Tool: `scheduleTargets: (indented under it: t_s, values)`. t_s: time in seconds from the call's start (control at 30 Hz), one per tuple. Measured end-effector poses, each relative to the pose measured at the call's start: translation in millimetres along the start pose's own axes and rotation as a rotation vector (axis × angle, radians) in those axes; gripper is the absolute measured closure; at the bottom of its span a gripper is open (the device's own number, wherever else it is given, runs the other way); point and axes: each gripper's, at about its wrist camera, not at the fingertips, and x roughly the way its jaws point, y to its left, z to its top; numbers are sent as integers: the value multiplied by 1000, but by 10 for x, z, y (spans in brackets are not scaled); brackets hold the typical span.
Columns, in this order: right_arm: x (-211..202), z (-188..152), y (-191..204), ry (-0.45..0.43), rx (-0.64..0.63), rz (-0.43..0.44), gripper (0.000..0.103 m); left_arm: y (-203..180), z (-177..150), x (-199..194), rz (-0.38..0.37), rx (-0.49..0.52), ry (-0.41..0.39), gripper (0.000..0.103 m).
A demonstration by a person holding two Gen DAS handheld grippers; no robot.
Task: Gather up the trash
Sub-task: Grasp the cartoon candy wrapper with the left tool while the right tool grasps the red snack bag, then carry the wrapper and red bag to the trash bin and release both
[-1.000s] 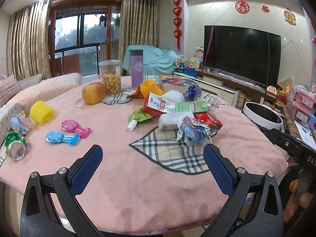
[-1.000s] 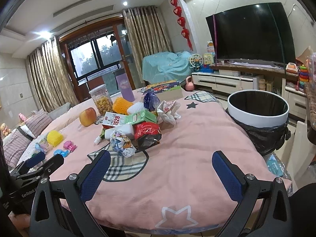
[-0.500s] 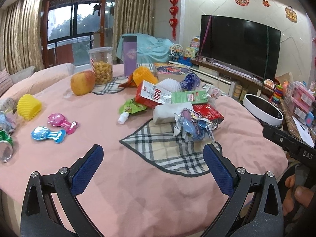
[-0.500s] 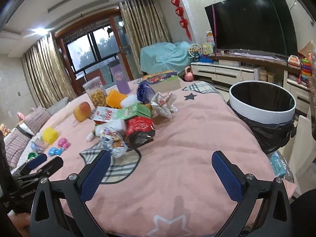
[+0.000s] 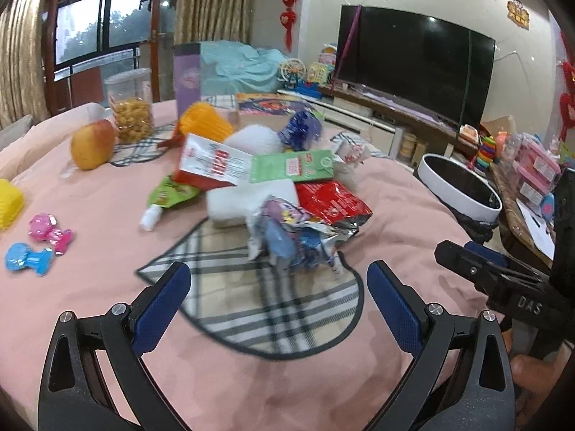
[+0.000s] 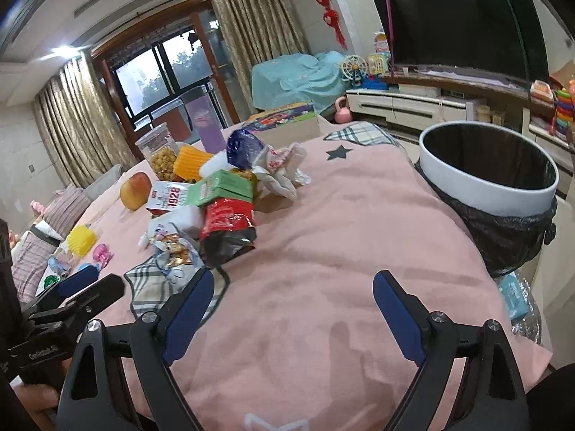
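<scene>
A heap of trash lies mid-table on the pink cloth: a crumpled foil wrapper [image 5: 294, 237], a red snack bag [image 5: 330, 201], a white tissue pack [image 5: 248, 197], a red-white carton [image 5: 215, 161] and a green carton [image 5: 291, 170]. My left gripper [image 5: 278, 301] is open and empty, just short of the foil wrapper. My right gripper [image 6: 291, 309] is open and empty over bare cloth, with the red bag [image 6: 228, 222] ahead to the left. The white-rimmed bin with a black liner [image 6: 488, 186] stands at the table's right edge, also in the left wrist view [image 5: 456, 190].
An apple [image 5: 91, 143], a snack jar [image 5: 131, 115], a purple cup [image 5: 187, 72], yellow moulds [image 5: 9, 197] and small pink and blue toys [image 5: 50, 231] lie on the left. A TV [image 5: 413, 68] and toy shelves stand at the right.
My left gripper has moved forward toward the trash heap, so the foil wrapper is much nearer. My right gripper has also moved forward a little. Both stay open.
</scene>
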Motion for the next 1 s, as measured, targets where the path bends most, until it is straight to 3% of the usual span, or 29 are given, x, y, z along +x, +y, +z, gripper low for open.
scheduleTargets:
  t_s: [0.1, 0.2, 0.3, 0.37, 0.43, 0.7, 0.93, 0.97, 1.0]
  values:
    - [18, 12, -75, 7, 17, -1, 13, -34, 36, 135, -6, -7, 25, 6]
    - [51, 43, -125, 13, 29, 4, 13, -33, 74, 284, -10, -13, 66, 21]
    - [111, 78, -143, 26, 33, 18, 16, 8, 87, 408, -5, -21, 100, 40]
    - [166, 92, -123, 36, 32, 30, 17, 61, 71, 467, -25, -34, 124, 69]
    - [223, 108, -85, 48, 27, 47, 19, 135, 46, 506, -47, -56, 149, 81]
    - [541, 245, 197, 97, 17, 135, 20, 382, -52, 388, -56, -89, 137, 82]
    - [924, 307, 486, 184, -35, 140, 20, 435, -59, 375, -61, -90, 135, 83]
    - [953, 311, 492, 190, -35, 139, 21, 433, -55, 372, -63, -88, 134, 83]
    - [958, 317, 494, 188, -39, 137, 32, 426, -48, 373, -66, -86, 134, 83]
